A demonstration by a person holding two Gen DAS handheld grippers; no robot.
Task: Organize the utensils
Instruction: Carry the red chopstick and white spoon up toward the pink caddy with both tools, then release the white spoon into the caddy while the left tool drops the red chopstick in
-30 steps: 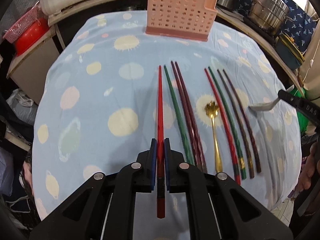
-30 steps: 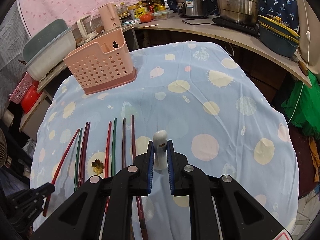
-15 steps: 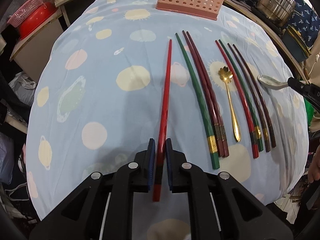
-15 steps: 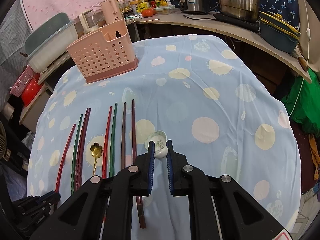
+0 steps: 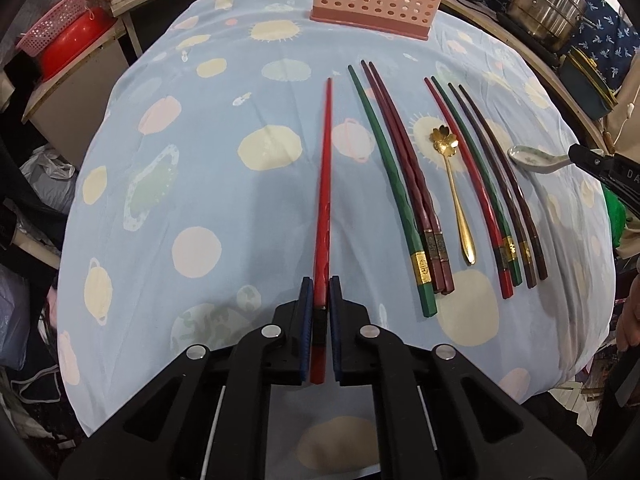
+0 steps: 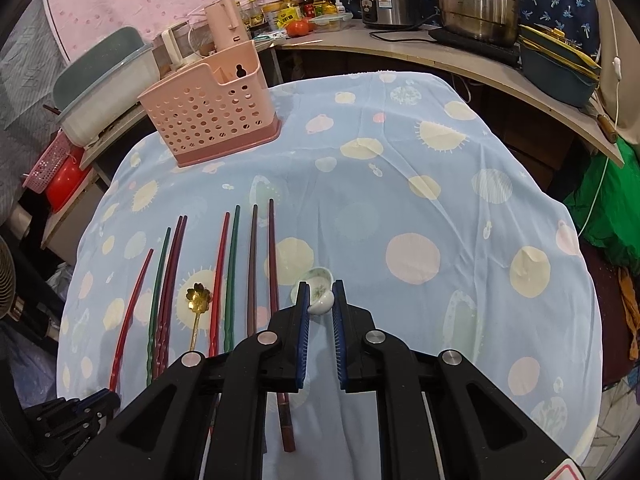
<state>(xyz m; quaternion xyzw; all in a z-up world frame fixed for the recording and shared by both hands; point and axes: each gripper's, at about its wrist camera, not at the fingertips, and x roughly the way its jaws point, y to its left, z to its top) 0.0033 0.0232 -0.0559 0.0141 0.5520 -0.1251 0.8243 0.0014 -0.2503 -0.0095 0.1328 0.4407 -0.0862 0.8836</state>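
Gripping a slim red chopstick (image 5: pixel 325 200), left tongs (image 5: pixel 320 300); right tongs (image 6: pixel 321 300) released around glossy ceramic spoon (image 6: pixel 318 290)

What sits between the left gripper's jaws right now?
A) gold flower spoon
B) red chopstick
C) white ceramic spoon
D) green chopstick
B. In the left wrist view the left gripper has its jaws closed on the thick end of the lone red chopstick, which lies apart from the other chopsticks on the tablecloth.

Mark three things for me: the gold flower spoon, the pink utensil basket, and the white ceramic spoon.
gold flower spoon (image 5: pixel 444 141), left wrist view, on its flower-shaped bowl.
pink utensil basket (image 6: pixel 208 118), right wrist view, on its perforated front wall.
white ceramic spoon (image 6: pixel 319 294), right wrist view, on its bowl.
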